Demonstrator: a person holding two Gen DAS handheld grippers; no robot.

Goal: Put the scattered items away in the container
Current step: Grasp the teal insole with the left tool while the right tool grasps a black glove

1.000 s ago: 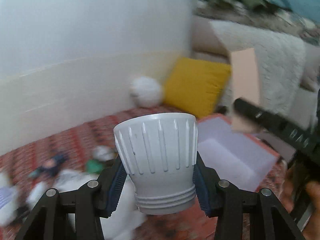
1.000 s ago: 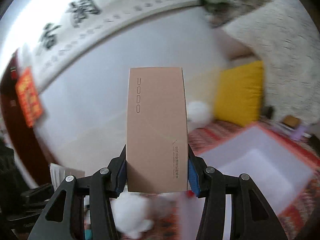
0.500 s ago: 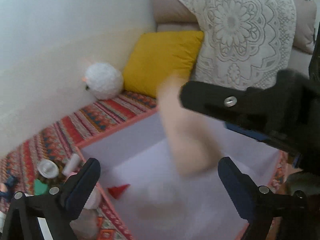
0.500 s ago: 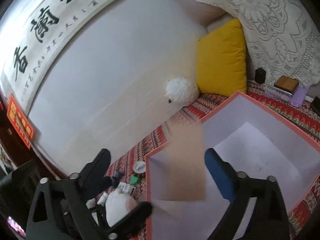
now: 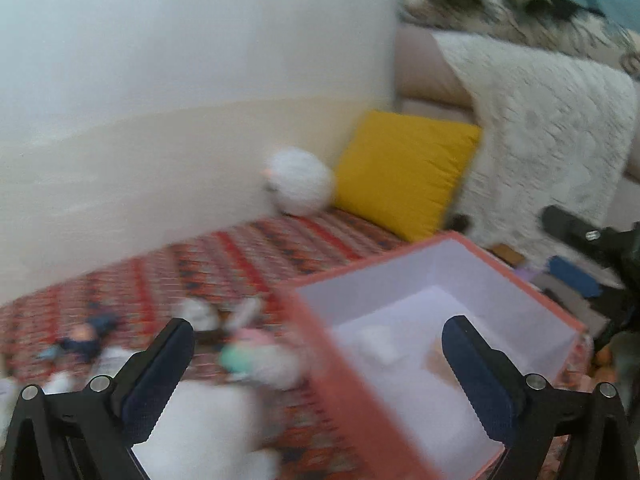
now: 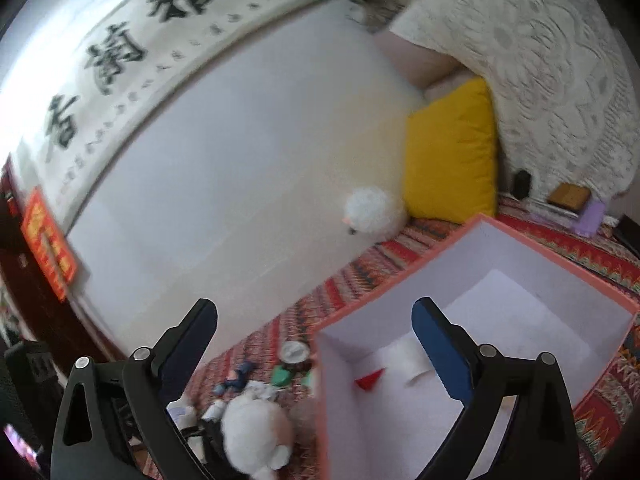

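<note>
The left wrist view is smeared by motion: the small items [image 5: 244, 344] left of the pink-rimmed box [image 5: 352, 396] cannot be told apart. A pale shape [image 5: 378, 344] and a tan shape [image 5: 438, 360] inside the box are too blurred to be identified. In the right wrist view, the box's near corner is cut off by the lower edge, and a white object [image 6: 412, 362] inside the box is partly hidden by a blue-padded finger.

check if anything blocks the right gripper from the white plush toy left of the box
Nothing visible does. The right gripper is open and empty, and the white plush toy lies uncovered on the rug just below its left finger. The box wall stands beside the toy, right of it, not across the approach.
</note>
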